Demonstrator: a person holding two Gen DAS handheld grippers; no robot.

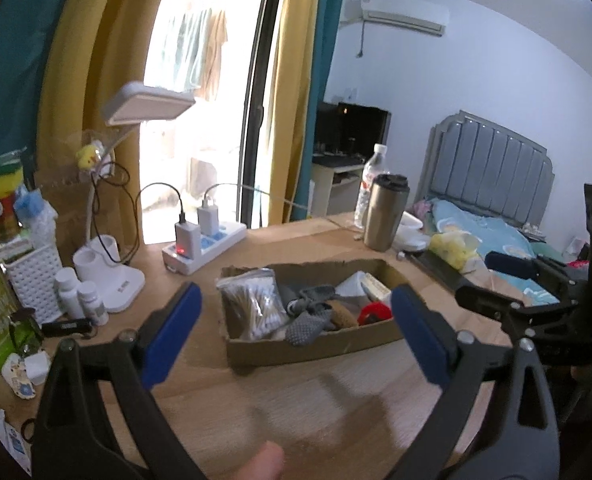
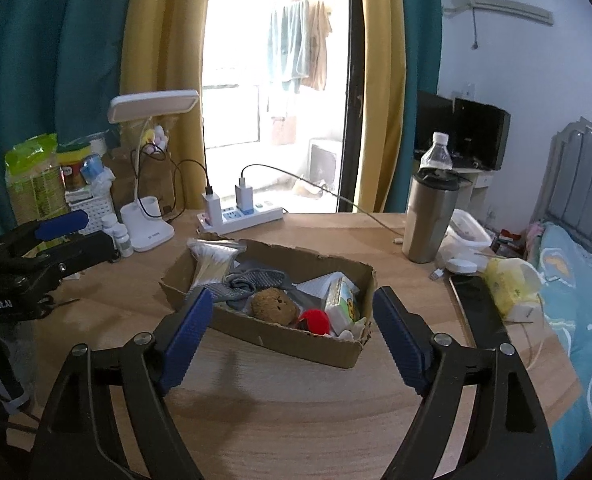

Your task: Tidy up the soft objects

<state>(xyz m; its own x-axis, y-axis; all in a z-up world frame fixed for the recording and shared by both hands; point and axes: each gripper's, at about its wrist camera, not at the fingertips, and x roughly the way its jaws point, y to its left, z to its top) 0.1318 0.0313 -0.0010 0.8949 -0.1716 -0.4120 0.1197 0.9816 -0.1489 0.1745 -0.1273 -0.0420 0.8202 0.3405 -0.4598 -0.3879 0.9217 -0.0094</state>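
Note:
A shallow cardboard box (image 1: 315, 350) (image 2: 327, 350) sits on the wooden desk. It holds a bag of cotton swabs (image 1: 252, 308) (image 2: 212, 260), grey knitted socks (image 1: 307, 326) (image 2: 252, 280), a brown sponge (image 2: 274, 306), a red soft item (image 1: 375, 312) (image 2: 313, 318) and a tissue pack (image 2: 341, 300). My left gripper (image 1: 296, 336) is open and empty, held in front of the box. My right gripper (image 2: 292, 338) is open and empty, also just before the box. Each gripper shows at the edge of the other's view.
A white desk lamp (image 2: 148, 232), power strip with chargers (image 2: 240, 212), steel tumbler (image 2: 429, 220), water bottle (image 1: 371, 184), small white bottles (image 1: 80, 294), white basket (image 1: 36, 280) and snack bags (image 2: 36, 176) ring the desk. A bed (image 1: 491, 228) lies to the right.

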